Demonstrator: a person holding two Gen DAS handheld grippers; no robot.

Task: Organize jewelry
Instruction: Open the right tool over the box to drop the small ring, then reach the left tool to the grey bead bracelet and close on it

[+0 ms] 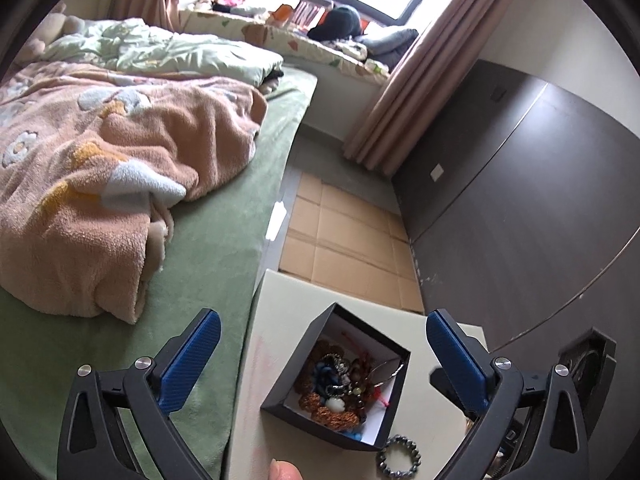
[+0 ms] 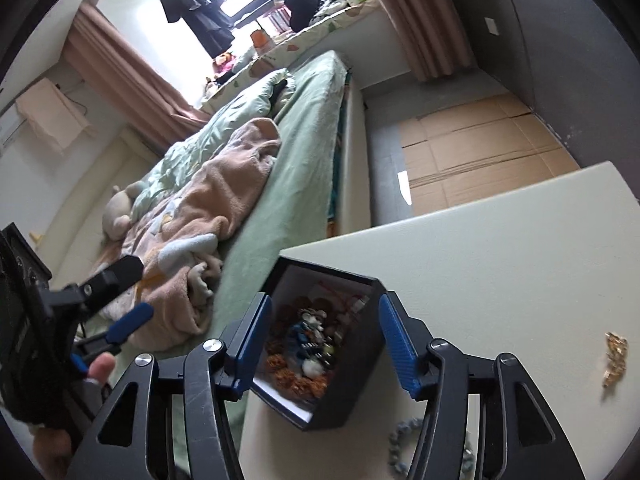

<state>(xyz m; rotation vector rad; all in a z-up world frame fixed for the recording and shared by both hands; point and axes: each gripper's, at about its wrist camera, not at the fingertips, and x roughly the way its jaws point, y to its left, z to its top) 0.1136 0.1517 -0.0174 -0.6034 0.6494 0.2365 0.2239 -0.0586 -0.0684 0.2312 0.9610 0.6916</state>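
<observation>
A black jewelry box point(image 1: 304, 360) with a white lining stands on the pale table point(image 1: 276, 304), filled with beads and ornaments point(image 1: 340, 384). My left gripper point(image 1: 320, 360) is open, its blue fingers wide on either side of the box and above it. A dark beaded bracelet point(image 1: 398, 458) lies on the table just in front of the box. In the right wrist view my right gripper point(image 2: 324, 340) brackets the box point(image 2: 360, 392), one blue pad against each side wall. A gold chain point(image 2: 614, 364) lies on the table point(image 2: 500, 248) to the right. A grey bead bracelet point(image 2: 400, 440) lies near the box.
A bed with a green sheet point(image 1: 224, 216) and a peach blanket point(image 1: 100, 184) runs along the table's left edge. Flattened cardboard point(image 1: 344, 240) covers the floor beyond the table. A dark wall panel point(image 1: 520, 184) stands to the right. The left gripper also shows at the left of the right wrist view point(image 2: 120, 304).
</observation>
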